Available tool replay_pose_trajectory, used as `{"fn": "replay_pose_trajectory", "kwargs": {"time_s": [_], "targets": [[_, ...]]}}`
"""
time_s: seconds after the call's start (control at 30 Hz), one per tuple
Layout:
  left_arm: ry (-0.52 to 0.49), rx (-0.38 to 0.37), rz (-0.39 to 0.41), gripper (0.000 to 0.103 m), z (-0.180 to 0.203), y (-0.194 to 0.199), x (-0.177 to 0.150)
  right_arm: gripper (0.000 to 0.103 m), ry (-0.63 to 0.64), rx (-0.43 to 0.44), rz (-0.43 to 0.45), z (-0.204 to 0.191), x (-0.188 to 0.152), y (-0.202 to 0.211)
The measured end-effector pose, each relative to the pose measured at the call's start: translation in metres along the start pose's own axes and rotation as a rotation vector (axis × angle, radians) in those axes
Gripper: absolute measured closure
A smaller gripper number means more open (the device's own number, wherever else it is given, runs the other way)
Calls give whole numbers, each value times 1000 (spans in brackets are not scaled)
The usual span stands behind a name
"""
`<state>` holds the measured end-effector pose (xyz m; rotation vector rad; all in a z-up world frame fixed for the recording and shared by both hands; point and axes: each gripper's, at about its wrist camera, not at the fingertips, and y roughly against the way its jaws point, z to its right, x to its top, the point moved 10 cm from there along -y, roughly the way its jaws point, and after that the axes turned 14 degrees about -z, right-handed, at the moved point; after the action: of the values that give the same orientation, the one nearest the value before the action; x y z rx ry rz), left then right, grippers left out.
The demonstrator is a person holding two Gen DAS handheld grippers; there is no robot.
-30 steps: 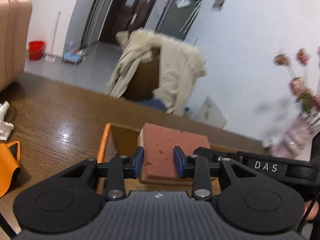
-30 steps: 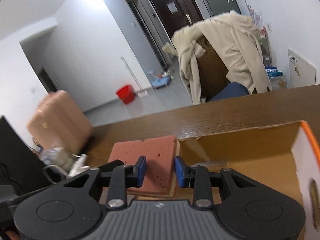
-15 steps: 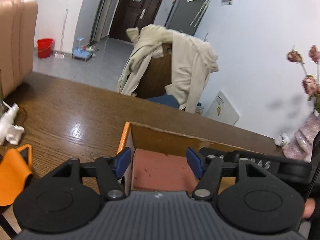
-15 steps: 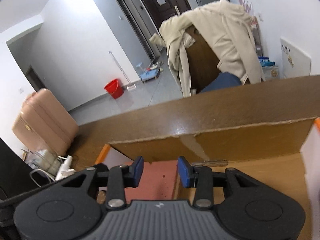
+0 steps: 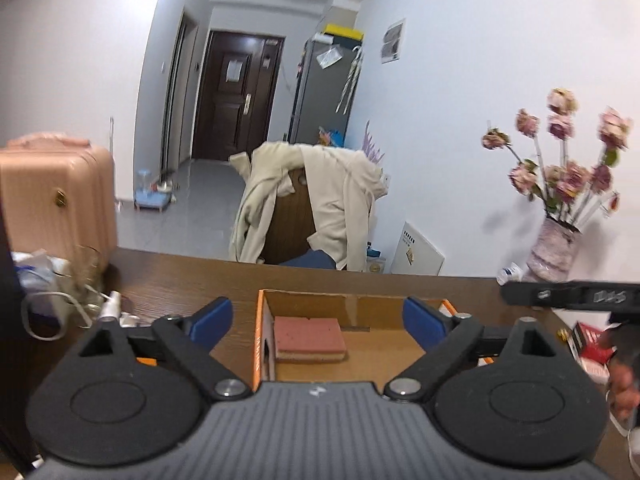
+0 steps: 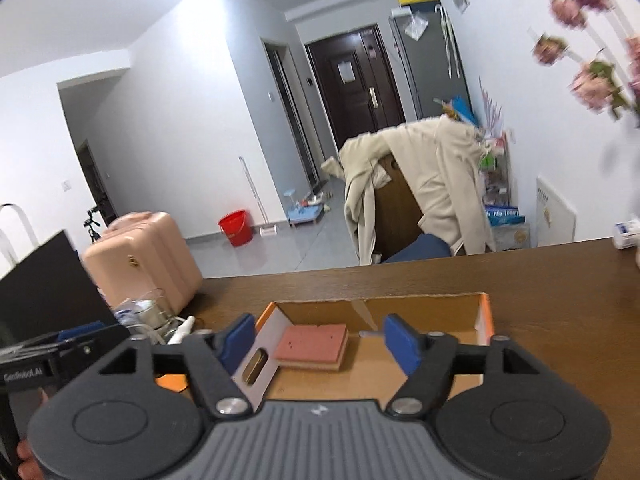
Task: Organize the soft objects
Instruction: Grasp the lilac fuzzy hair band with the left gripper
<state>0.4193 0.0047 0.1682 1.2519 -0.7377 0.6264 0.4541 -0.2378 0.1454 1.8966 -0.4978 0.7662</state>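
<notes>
Sponge (image 5: 309,338) — a reddish slab with a pale underlayer — lies flat on the floor of the open cardboard box (image 5: 384,354), pushed into the box's far left corner against the white, orange-edged left wall. Both tools are clear of it. The left gripper (image 5: 319,318) stands with its blue pads spread wide and nothing between them; the right gripper (image 6: 319,339) is likewise wide and empty. Neither touches the sponge or the box.

From each camera the sponge sits straight ahead and below, close to the midline between the spread fingers, with its long axis running across the view — left to right, parallel to the box's back wall. It lies nearer the box's left side, so the left gripper looks the closer of the two. This piece seems placed; any next soft item would have to come from outside the box, on the brown table (image 6: 560,280).
</notes>
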Motion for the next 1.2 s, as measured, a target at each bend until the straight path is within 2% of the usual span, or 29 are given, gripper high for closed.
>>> {"fn": "replay_pose_trajectory", "kwargs": {"time_s": [0.1, 0.17, 0.2, 0.3, 0.4, 0.5, 0.6, 0.67, 0.77, 0.83, 0.9, 1.03, 1.2], "targets": [[-72, 13, 28, 1, 11, 37, -22, 26, 49, -1, 10, -7, -25, 42], [-109, 16, 74, 0, 19, 62, -34, 22, 83, -6, 40, -12, -42, 71], [-111, 18, 89, 0, 20, 71, -40, 18, 90, -10, 59, -15, -50, 84], [-96, 8, 118, 0, 21, 92, -64, 16, 105, 0, 113, -21, -81, 117], [-90, 7, 140, 0, 19, 103, -93, 15, 135, 2, 138, -26, -120, 134], [-95, -5, 163, 0, 19, 109, -130, 13, 166, -33, 183, -28, -161, 145], [-66, 3, 198, 0, 11, 114, -168, 6, 153, -69, 227, -26, -201, 142], [-14, 14, 200, 0, 3, 111, -198, 5, 133, -85, 234, -25, -230, 136], [33, -3, 166, 0, -5, 100, -242, 5, 119, -104, 235, -22, -269, 124], [4, -7, 115, 0, -2, 87, -262, 5, 82, -132, 230, -16, -290, 115], [-51, 19, 92, 0, 3, 80, -270, 5, 70, -168, 209, -12, -303, 101], [-126, 40, 129, 0, 18, 78, -276, 5, 116, -268, 194, -6, -316, 91], [-117, 38, 81, 0, 25, 56, -285, 7, 40, -257, 187, 5, -319, 78]]}}
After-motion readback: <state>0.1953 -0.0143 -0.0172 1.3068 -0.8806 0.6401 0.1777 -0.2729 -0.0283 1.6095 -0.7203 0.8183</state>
